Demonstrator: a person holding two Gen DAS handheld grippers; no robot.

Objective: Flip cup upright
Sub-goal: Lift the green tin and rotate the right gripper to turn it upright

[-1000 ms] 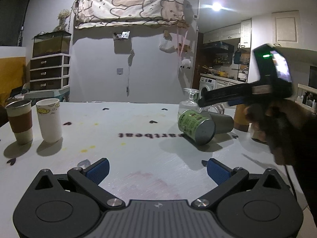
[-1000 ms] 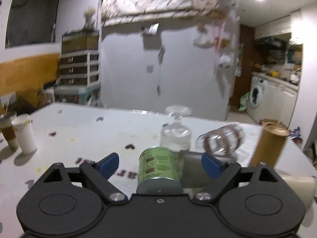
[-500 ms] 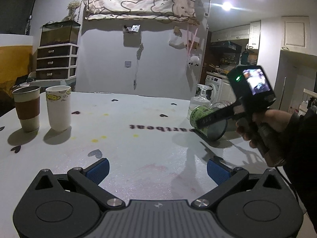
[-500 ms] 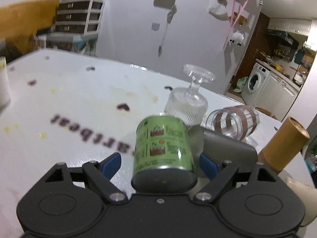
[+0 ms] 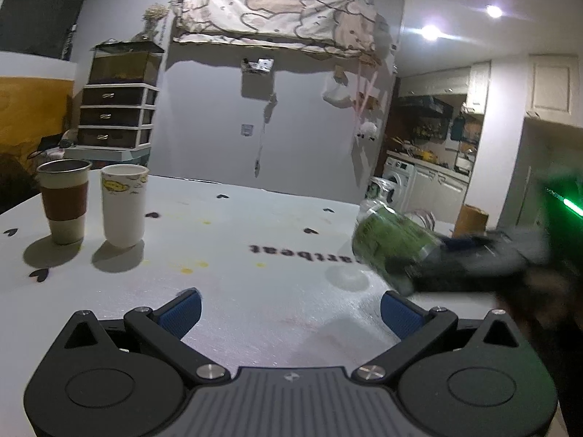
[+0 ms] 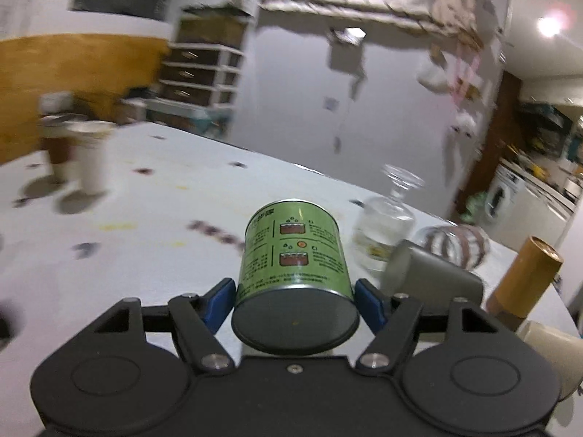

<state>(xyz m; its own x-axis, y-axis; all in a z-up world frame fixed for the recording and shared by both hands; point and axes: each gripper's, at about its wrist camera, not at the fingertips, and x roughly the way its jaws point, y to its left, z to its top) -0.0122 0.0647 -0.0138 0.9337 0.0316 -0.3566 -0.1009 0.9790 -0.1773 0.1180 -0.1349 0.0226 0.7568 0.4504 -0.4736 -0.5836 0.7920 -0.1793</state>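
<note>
Green cup, tin-like and rigid, likely light and slick-walled; clamped across its sides near the base by the right hand-held gripper, lifted off the surface and tilted. Best held mid-wall, firmly. Left hand-held gripper spread wide, holding nothing.

White table carried dark heart marks, yellow stains, printed lettering. Brown-sleeved cup and white paper cup stood upright side by side. Glass goblet inverted; grey cup, striped glass lay sideways.
</note>
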